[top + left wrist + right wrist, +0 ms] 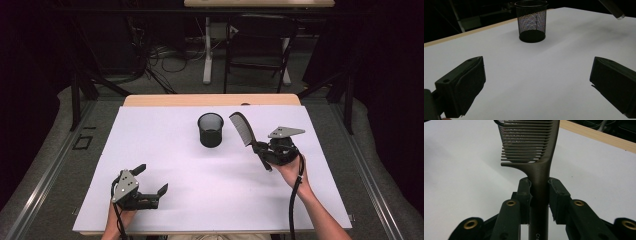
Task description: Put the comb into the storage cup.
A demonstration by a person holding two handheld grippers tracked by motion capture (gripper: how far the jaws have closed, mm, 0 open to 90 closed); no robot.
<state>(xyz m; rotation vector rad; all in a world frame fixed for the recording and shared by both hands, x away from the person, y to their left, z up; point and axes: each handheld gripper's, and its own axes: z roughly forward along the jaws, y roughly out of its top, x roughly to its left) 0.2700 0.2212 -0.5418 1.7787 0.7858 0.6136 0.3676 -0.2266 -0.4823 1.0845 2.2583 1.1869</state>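
Note:
A black mesh cup (pixel 210 129) stands upright on the white table top (pixel 165 150), seen too in the left gripper view (pixel 532 21). My right gripper (pixel 262 148) is shut on the handle of a dark comb (pixel 243 129), held above the table just right of the cup with its toothed end pointing toward the cup's rim. In the right gripper view the jaws clamp the comb (pixel 534 147) at its neck, and the cup's rim (pixel 499 123) shows behind the teeth. My left gripper (pixel 152 179) rests open near the front left edge, nothing between its fingers (pixel 464 85).
The white sheet covers a wooden table whose far edge (pixel 210 100) shows behind the cup. Beyond it stand a black chair (pixel 257 50) and a white table leg (pixel 207 50) with cables on the floor. A person's forearms (pixel 320 210) reach in from the bottom.

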